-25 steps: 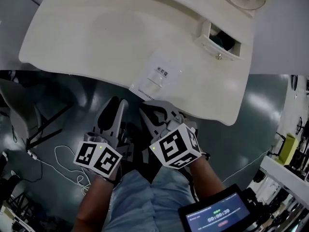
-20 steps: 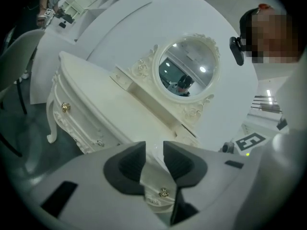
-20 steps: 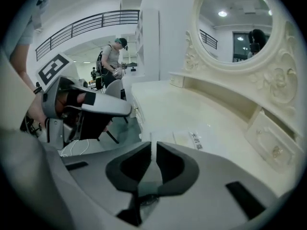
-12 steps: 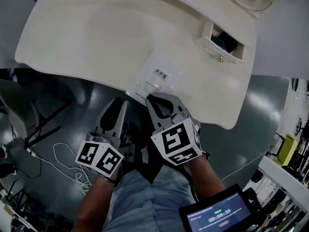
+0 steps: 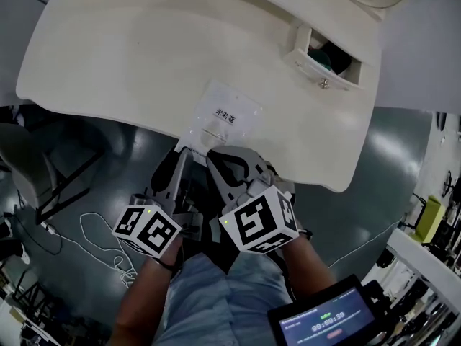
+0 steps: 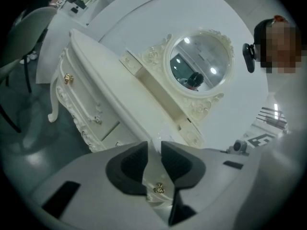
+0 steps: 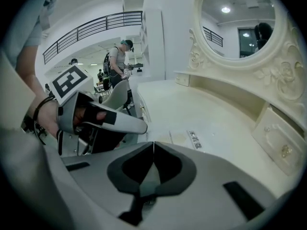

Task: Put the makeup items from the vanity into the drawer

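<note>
A clear plastic packet (image 5: 220,121) with a printed label lies on the white vanity top (image 5: 130,56), at its front edge. My left gripper (image 5: 181,156) sits just under that edge; its jaws have just been closing a little but stand open. In the left gripper view, a small gold drawer knob (image 6: 158,189) shows low in the gap of the left gripper (image 6: 154,150), with neither pad pressing on it. My right gripper (image 5: 216,161) is beside it, shut and empty, below the packet (image 7: 193,139). A small upper drawer (image 5: 317,67) stands open with something teal (image 5: 325,55) inside.
An oval mirror (image 6: 201,63) in a carved frame rises at the vanity's back. A grey chair (image 5: 29,171) and a white cable (image 5: 94,236) are on the dark floor to the left. A tablet screen (image 5: 324,316) is near my right elbow.
The left gripper has dropped and come in under the vanity's front edge, below the packet. The right gripper has stayed about where it was.
</note>
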`<move>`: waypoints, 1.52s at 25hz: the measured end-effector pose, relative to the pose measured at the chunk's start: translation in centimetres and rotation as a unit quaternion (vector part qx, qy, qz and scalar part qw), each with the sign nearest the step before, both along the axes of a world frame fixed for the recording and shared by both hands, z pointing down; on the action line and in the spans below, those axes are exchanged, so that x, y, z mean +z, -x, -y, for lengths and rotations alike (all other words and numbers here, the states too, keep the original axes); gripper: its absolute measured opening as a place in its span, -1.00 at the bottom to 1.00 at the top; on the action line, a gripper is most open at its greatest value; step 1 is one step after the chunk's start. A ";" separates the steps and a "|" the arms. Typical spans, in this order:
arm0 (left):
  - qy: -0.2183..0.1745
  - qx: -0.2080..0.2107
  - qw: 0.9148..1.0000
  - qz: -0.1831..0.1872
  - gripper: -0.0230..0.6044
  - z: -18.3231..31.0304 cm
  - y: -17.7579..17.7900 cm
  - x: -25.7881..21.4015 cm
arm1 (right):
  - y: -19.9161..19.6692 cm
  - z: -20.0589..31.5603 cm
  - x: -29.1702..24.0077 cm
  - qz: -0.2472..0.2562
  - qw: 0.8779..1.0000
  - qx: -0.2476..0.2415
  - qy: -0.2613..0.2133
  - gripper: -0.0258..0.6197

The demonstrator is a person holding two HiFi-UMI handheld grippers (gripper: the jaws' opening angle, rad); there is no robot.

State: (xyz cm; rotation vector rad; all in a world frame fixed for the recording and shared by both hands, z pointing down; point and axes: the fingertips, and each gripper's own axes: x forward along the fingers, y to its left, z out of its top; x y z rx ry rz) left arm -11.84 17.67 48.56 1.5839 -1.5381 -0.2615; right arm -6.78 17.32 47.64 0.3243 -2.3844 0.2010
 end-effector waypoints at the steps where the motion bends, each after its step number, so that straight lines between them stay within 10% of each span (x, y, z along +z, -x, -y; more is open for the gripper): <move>1: 0.004 -0.008 1.000 -0.007 -0.71 0.0 0.1 0.2 | 0.0 0.0 0.0 0.002 1.000 -0.001 0.000 -0.91; 38: -0.057 0.009 0.997 -0.044 -0.93 4.3 1.0 -9.7 | -4.7 1.9 -4.9 0.090 0.982 0.155 0.064 -0.81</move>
